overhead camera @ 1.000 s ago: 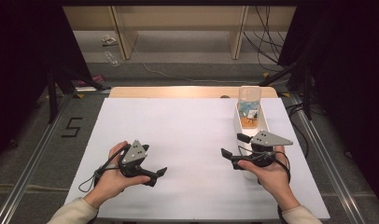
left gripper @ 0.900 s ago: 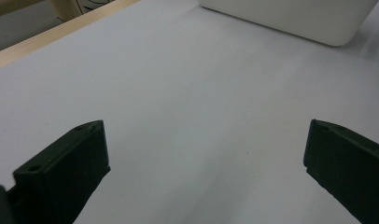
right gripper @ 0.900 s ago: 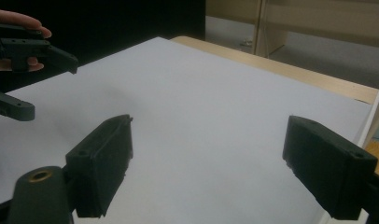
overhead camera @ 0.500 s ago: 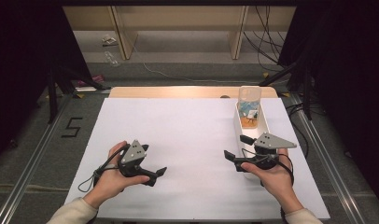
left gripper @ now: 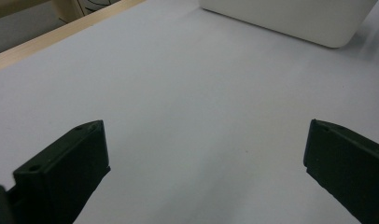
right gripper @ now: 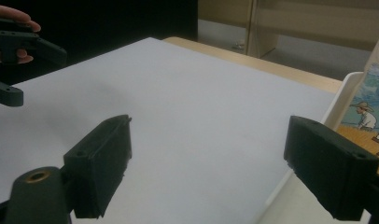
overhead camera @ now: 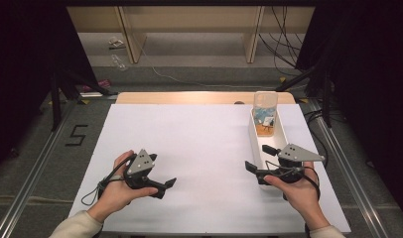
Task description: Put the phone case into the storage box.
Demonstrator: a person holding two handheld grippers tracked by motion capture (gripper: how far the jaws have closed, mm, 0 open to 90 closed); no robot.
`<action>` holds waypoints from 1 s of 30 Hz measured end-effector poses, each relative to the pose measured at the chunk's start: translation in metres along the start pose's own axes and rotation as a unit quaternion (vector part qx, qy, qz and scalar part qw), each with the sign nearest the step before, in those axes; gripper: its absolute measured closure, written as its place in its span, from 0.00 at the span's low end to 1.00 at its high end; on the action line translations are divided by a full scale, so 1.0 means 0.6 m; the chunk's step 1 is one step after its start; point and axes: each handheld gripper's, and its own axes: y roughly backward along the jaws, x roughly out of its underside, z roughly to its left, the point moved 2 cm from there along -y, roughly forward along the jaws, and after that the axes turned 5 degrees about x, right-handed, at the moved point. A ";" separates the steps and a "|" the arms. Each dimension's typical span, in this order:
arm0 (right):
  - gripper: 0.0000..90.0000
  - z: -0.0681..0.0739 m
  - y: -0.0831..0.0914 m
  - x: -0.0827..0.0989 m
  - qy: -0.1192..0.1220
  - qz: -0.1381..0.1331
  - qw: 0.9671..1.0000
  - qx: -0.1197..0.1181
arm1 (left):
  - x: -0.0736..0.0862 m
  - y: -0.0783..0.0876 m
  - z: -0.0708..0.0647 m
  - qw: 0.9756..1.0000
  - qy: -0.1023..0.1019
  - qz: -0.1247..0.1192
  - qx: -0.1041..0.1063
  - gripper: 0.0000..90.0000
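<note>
Both grippers' jaws apart, gripping nothing: left gripper [overhead camera: 162,186] on table [overhead camera: 199,139]; right gripper [overhead camera: 258,157] straddling tray [overhead camera: 255,136] wall.

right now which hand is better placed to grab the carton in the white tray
Right. The right tongs are open beside the white tray that holds the carton; the left tongs sit far across the table.

One readable mark: a black "5" [overhead camera: 76,135] on the grey floor, left of the white counter [overhead camera: 189,144]. The carton [overhead camera: 264,115] in the white tray [overhead camera: 256,144] has a printed pic w/ a hatted figure, but no legible text.
</note>
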 end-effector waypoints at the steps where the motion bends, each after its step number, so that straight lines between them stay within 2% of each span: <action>1: 0.18 -0.001 0.002 0.001 0.000 0.000 1.000 0.000 | 0.000 0.000 -0.001 1.000 0.000 0.000 0.000 0.00; 30: 0.17 -0.024 0.033 0.026 -0.005 -0.007 1.000 0.022 | 0.014 0.014 0.000 1.000 0.003 0.003 -0.003 0.00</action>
